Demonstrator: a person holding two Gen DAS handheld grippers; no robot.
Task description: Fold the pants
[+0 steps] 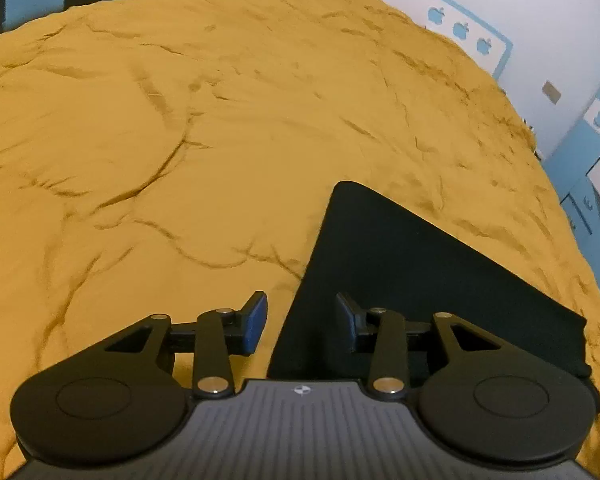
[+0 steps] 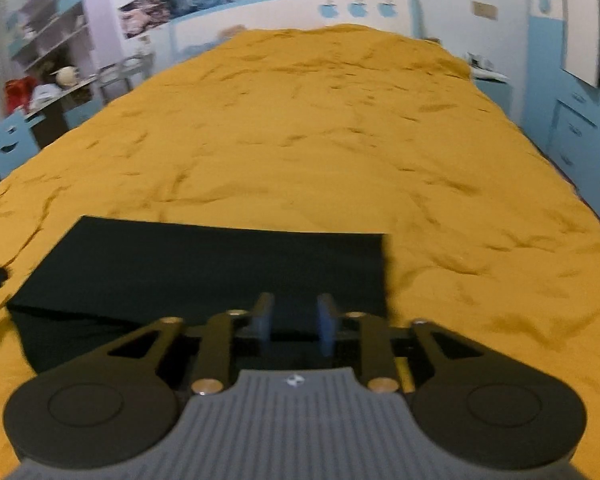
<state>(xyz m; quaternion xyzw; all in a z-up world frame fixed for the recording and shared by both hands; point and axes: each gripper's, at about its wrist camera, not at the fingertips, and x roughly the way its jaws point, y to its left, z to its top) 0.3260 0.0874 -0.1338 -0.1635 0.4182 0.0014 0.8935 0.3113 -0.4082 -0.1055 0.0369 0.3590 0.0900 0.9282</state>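
Black pants [image 1: 404, 276] lie folded flat on a yellow bedspread [image 1: 220, 140]. In the left wrist view my left gripper [image 1: 301, 322] is open and empty over the pants' left edge, its left finger above the spread and its right finger above the cloth. In the right wrist view the pants [image 2: 204, 264] form a flat dark rectangle. My right gripper [image 2: 294, 326] is open with a narrow gap, hovering over the near right part of the pants and holding nothing. The frame is blurred by motion.
The bedspread [image 2: 340, 140] covers a large bed. A white and blue headboard [image 2: 300, 12] stands at the far end. A blue wardrobe [image 2: 572, 112] is on the right, shelves and a cluttered desk [image 2: 56, 80] on the left.
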